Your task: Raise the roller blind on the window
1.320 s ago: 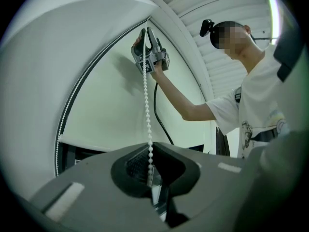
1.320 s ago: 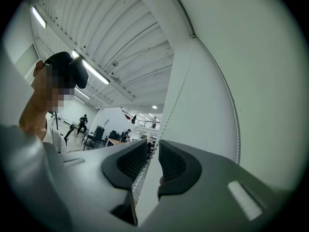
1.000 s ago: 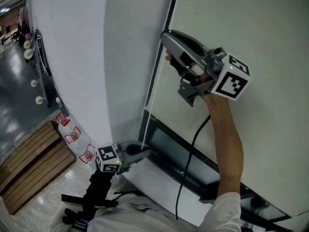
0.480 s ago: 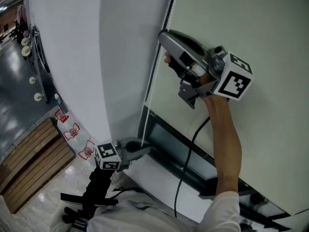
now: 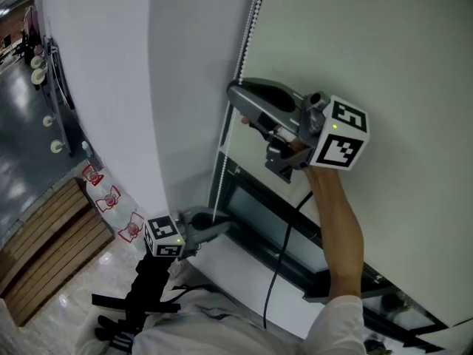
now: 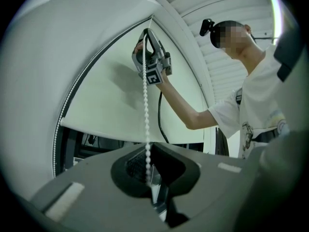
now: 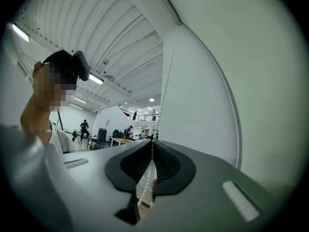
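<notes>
As right gripper [image 5: 235, 103] clamps bead chain [image 5: 250, 28], left gripper [image 5: 224, 228] seemingly too, top cropped

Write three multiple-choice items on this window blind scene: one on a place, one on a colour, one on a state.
1. Where is the right gripper relative to the left gripper?
A. below it
B. above it
C. level beside it

2. What colour is the bead chain?
A. white
B. red
C. black

3. How do the right gripper's jaws stand?
A. wide apart, empty
B. shut on a pen
C. shut on the bead chain

Key: B, the head view shows it higher up the chain; A, the beads look white in both gripper views; C, the chain runs between the closed jaws.
</notes>
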